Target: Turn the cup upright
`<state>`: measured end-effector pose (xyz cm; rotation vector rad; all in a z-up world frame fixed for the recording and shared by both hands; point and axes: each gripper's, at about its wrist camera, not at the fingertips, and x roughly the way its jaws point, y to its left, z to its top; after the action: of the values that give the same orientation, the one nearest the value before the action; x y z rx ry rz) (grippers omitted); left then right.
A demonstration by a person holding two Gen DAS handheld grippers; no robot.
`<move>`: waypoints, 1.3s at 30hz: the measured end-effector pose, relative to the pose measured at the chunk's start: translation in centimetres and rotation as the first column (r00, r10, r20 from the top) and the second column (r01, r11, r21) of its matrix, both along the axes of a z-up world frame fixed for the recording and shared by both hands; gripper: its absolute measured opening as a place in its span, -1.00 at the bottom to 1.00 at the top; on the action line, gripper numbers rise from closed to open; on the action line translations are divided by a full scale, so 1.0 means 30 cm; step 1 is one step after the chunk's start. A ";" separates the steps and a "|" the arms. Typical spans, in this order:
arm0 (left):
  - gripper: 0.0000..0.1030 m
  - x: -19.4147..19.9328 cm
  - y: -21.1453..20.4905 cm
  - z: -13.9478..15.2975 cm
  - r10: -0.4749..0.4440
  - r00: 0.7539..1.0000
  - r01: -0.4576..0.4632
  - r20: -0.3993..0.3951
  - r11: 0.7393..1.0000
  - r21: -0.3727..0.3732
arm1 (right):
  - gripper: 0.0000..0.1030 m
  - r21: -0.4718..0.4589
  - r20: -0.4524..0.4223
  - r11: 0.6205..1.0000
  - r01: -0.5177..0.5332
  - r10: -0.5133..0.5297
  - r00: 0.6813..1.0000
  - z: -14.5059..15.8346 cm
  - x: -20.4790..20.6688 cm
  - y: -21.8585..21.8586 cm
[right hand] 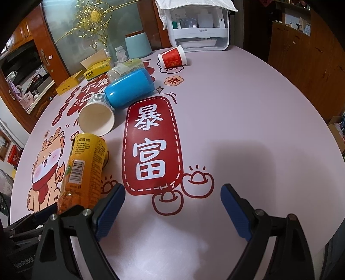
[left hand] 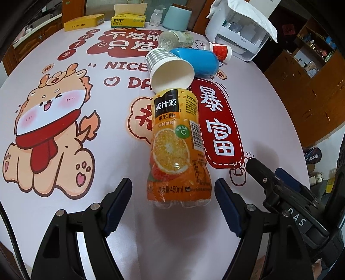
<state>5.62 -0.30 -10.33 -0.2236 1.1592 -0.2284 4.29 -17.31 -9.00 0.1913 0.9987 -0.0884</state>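
Gaping left tool (left hand: 173,201) straddles bottle (left hand: 175,148).

An orange juice bottle (left hand: 176,148) lies on the cartoon-printed tablecloth (left hand: 64,120) (barcode up); tissue box (left hand: 128,20) and white organizer (right hand: 198,28) behind.

A home dining room is showing here: wooden cabinets (right hand: 306,56) are lining the walls, and a tissue box (left hand: 128,21) is sitting at the round table's (right hand: 248,112) far edge.
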 end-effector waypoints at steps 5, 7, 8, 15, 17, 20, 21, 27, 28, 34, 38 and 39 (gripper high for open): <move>0.50 -0.019 0.005 0.020 -0.006 1.000 0.005 0.024 1.000 0.024 | 0.76 -0.004 0.012 1.000 -0.009 0.009 1.000 0.013 -0.017 0.008; 0.50 -0.026 0.013 0.025 -0.001 1.000 0.000 0.028 0.999 0.032 | 0.76 -0.003 0.016 1.000 -0.010 0.010 1.000 0.020 -0.023 0.010; 0.50 -0.027 0.016 0.027 0.002 1.000 -0.003 0.030 0.999 0.036 | 0.76 -0.002 0.018 1.000 -0.011 0.011 1.000 0.023 -0.025 0.010; 0.64 -0.057 0.060 0.059 0.019 0.996 -0.026 0.085 0.997 0.078 | 0.76 -0.002 0.013 1.000 -0.022 0.022 1.000 0.032 -0.034 0.023; 0.65 -0.060 0.071 0.068 0.023 0.995 -0.032 0.099 0.995 0.089 | 0.76 0.000 0.009 1.000 -0.029 0.029 1.000 0.032 -0.034 0.031; 0.65 -0.060 0.089 0.077 0.032 0.994 -0.041 0.101 0.995 0.090 | 0.76 0.007 0.004 0.999 -0.048 0.048 0.999 0.037 -0.034 0.046; 0.65 -0.059 0.100 0.080 0.038 0.994 -0.047 0.103 0.995 0.089 | 0.76 0.011 0.003 0.998 -0.054 0.054 0.999 0.040 -0.033 0.051; 0.65 -0.047 0.134 0.091 0.075 0.991 -0.087 0.113 0.990 0.111 | 0.76 0.042 0.025 0.992 -0.120 0.119 0.993 0.086 -0.025 0.095; 0.65 -0.043 0.141 0.094 0.081 0.990 -0.095 0.115 0.989 0.115 | 0.76 0.043 0.031 0.990 -0.133 0.132 0.991 0.096 -0.023 0.105; 0.65 -0.015 0.187 0.106 0.122 0.984 -0.141 0.129 0.978 0.151 | 0.76 0.033 0.027 0.978 -0.207 0.206 0.978 0.128 0.012 0.172; 0.65 0.008 0.217 0.102 0.143 0.980 -0.170 0.140 0.964 0.204 | 0.76 0.071 -0.023 0.969 -0.235 0.237 0.971 0.113 0.067 0.197; 0.65 0.015 0.226 0.098 0.145 0.980 -0.170 0.132 0.964 0.204 | 0.76 0.079 -0.036 0.968 -0.239 0.242 0.970 0.107 0.081 0.203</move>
<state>6.06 6.49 -7.39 -0.1097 1.0354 0.0254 6.72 -11.23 -5.80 0.1351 1.0642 0.1669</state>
